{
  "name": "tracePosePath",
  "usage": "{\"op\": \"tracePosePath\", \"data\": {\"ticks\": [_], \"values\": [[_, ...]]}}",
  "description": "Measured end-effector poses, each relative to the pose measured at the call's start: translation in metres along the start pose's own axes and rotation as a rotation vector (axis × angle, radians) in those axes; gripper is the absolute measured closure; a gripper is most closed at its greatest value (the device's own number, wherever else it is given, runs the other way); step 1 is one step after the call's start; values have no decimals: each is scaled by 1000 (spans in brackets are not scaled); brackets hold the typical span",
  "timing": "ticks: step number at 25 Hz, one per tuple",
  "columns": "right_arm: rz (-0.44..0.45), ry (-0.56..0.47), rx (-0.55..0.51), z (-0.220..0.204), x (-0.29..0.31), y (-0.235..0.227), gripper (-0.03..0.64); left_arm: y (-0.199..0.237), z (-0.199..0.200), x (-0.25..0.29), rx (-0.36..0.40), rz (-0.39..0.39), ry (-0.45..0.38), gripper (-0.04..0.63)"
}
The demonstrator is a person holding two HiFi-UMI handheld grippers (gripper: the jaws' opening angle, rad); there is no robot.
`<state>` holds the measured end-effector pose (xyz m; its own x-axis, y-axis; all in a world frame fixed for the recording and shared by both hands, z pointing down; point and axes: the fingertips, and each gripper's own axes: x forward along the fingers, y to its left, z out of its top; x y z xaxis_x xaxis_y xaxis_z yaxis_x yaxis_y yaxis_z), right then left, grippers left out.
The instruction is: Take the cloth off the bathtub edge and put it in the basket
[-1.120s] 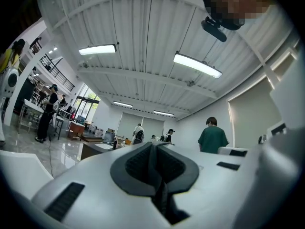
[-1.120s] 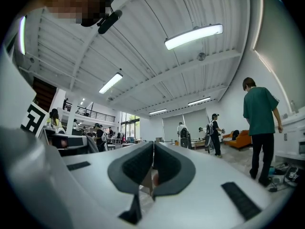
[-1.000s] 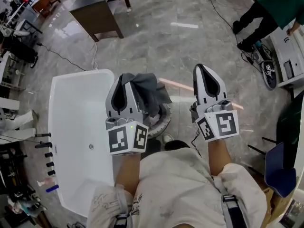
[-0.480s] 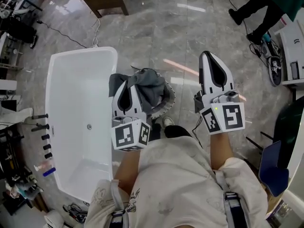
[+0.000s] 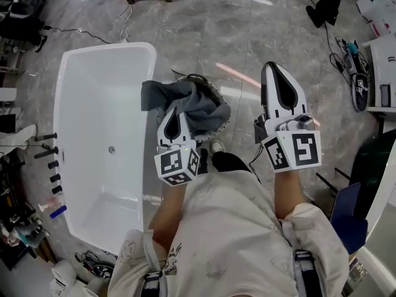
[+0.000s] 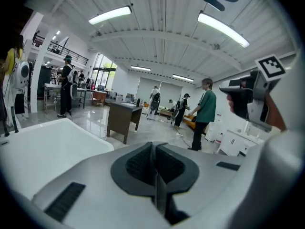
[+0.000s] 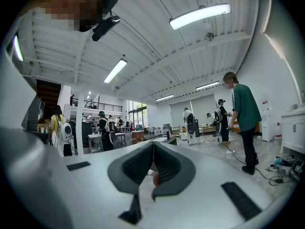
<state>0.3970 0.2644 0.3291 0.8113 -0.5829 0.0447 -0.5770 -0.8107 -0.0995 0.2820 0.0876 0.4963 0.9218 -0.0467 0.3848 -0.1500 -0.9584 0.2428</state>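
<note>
1. Just under and ahead of the tip of the left tongs (image 5: pixel 172 117) (image 6: pixel 153 144): a crumpled dark grey cloth (image 5: pixel 192 104), draped over the top of a round wire basket (image 5: pixel 218 133), with one corner reaching out toward the tub side.
2. On the left tongs: pressed fully together, with no fabric showing between them in the left gripper view. Cannot tell from the head view whether the tip touches the cloth.
3. On the right tongs (image 5: pixel 277 73) (image 7: pixel 153 144): likewise closed tip to tip and holding nothing, off to the right of the basket and apart from the cloth.
4. Left of the left tongs: a long white bathtub (image 5: pixel 93 104), just beside the basket.
5. Beneath both tongs: a glossy grey marbled floor (image 5: pixel 204 36).
6. Ahead of the tongs in the gripper views: a large bright hall with strip lights on a ribbed white ceiling, a dark brown desk (image 6: pixel 123 118), and a standing person in a green top (image 6: pixel 204 111) (image 7: pixel 244 113).
</note>
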Motion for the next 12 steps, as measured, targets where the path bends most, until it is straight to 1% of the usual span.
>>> {"op": "tracePosePath", "data": {"ticks": [5,12], "values": [[12,31,-5,-13,7,13,627,26,-48,13,-30,40,105,588],[45,83,-19,-32,21,32,627,59,-120,41,-40,79,255,588]]}}
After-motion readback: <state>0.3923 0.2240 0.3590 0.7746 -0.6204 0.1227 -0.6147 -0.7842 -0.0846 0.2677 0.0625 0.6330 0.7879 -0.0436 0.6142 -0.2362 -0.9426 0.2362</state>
